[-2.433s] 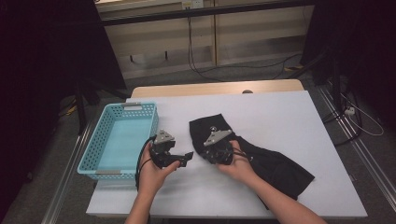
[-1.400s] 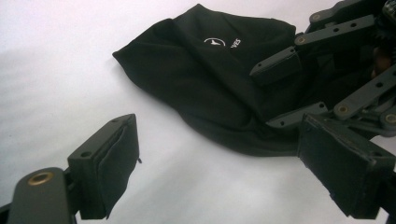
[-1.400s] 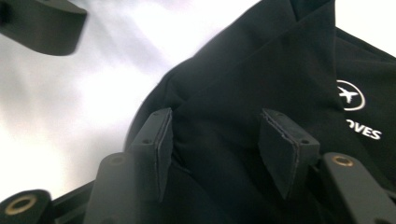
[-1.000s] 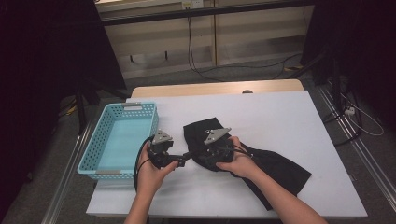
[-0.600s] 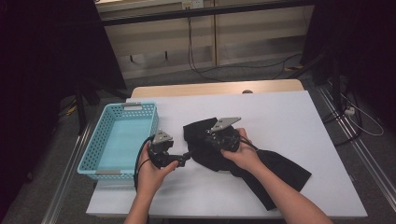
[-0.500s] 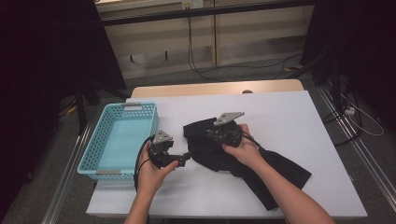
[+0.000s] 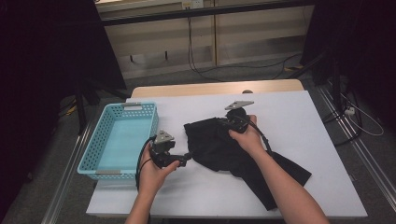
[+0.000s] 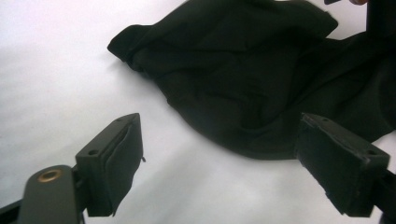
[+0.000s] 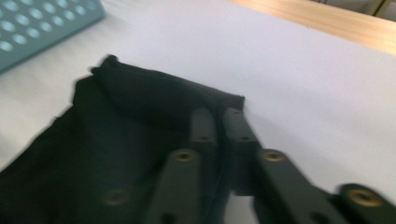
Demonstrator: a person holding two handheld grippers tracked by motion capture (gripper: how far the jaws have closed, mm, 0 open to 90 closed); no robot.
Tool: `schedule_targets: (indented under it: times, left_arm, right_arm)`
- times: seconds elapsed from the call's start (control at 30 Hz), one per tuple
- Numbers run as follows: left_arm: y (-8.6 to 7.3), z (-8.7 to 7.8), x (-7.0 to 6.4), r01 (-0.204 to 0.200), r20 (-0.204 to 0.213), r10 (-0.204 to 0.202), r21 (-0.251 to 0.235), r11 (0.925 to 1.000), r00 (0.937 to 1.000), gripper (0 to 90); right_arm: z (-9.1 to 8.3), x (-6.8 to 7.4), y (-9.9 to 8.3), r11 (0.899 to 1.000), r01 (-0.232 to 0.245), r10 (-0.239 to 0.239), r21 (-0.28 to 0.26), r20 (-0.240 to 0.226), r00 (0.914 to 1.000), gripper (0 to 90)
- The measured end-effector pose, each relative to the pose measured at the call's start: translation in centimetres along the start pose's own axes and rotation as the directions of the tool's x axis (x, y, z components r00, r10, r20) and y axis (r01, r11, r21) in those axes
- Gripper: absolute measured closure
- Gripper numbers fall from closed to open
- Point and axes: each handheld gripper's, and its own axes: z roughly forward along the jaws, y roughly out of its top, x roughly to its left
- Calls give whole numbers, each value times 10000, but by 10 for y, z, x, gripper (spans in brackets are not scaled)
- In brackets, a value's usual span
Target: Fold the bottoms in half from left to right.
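Both tongs meet the black cloth (image 7: pixel 219 147): right pinching, left beside.

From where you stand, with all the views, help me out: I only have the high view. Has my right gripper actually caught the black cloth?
Observer: Yes. In the right gripper view the right gripper has its jaws pressed together on a fold of the black cloth.
Operator: And the left gripper, open or shut?
Observer: Open. In the left gripper view the left gripper has its jaws spread wide, nothing between them.
Operator: Is it touching the cloth?
Observer: No. White table shows between its pads and the cloth's near edge.
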Motion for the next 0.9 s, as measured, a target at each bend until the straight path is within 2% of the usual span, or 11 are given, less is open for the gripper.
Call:
schedule_targets:
  times: [0.1,0.23,0.33,0.4,0.43,0.53,0.63,0.73,0.77,0.87,0.9]
  left_arm:
    - [0,3,1,88,-54,-87,42,10000,9999,186]
    - [5,7,4,236,-121,-237,-31,9997,9996,233]
    - [7,14,7,314,-245,-313,22,9995,9992,285]
    - [7,21,9,592,-360,-588,105,9982,9976,285]
    - [7,24,8,590,-468,-580,184,9981,9972,293]
    - [10,35,6,547,-465,-526,440,9975,9975,329]
    - [13,45,10,935,-608,-901,555,9941,9941,347]
    - [18,54,14,903,-953,-830,748,9931,9920,361]
    - [19,57,16,1020,-882,-947,829,9913,9916,373]
    - [23,64,14,981,-832,-898,1017,9900,9925,412]
    - [24,65,13,1046,-938,-945,1086,9886,9911,440]
  right_arm:
    - [-3,-2,0,9995,-252,255,-192,159,9995,551]
    - [-20,-2,0,9984,-353,358,-446,103,9993,446]
    - [-35,2,-6,9993,19,-23,-369,-124,9999,402]
    - [-47,4,-12,9991,265,-270,-323,-151,9995,381]
    - [-53,5,-15,9988,346,-351,-357,-139,9993,375]
    - [-70,2,-26,9985,327,-336,-435,-198,9992,352]
    - [-85,-1,-37,9987,356,-361,-363,-120,9993,344]
    - [-99,-3,-47,9986,374,-378,-361,-104,9992,334]
    - [-103,-4,-50,9987,386,-390,-345,-100,9992,332]
    - [-113,-7,-60,9984,366,-370,-426,-70,9993,332]
    - [-116,-7,-63,9984,370,-372,-416,-24,9993,332]
